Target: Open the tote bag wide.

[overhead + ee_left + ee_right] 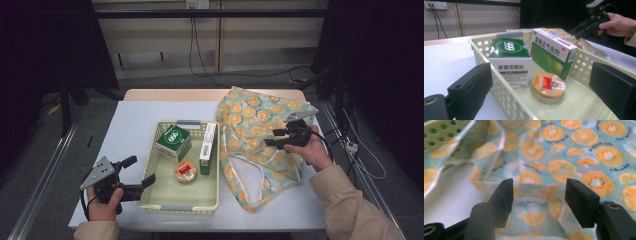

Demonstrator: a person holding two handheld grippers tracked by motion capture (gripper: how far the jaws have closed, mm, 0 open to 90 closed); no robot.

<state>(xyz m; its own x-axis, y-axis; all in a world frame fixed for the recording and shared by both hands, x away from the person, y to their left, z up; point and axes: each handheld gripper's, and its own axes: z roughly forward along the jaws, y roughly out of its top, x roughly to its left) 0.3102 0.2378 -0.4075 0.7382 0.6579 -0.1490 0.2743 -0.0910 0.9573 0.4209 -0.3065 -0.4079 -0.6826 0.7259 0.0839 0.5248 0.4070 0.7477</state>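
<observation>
Right of centre, high view: fruit-print bag (pixel 260 145) lies flat beside the basket (pixel 150 192).
Right gripper (pixel 276 138): jaws apart over the bag's hem, holding nothing.
Left gripper (pixel 142 172): jaws wide, straddling the basket's wall.
Risk: a pinch may catch both cloth layers, so the mouth stays closed.

- The cloth bag (pixel 255 135), right of centre in the high view, is pale turquoise with a pattern of orange fruit slices and white flowers; its edges are whitish.
- The basket (pixel 150 192), low in the centre, is pale yellow with round holes in the walls.
- The square box (pixel 174 140) has a green top with white numbers and white sides.
- The long box (pixel 207 148) is green and white.
- The round tin (pixel 185 171) is golden with a red label.
- The table cover (pixel 135 120) is white.
- Both grippers, the left gripper (pixel 145 172) and the right gripper (pixel 272 138), are black.
</observation>
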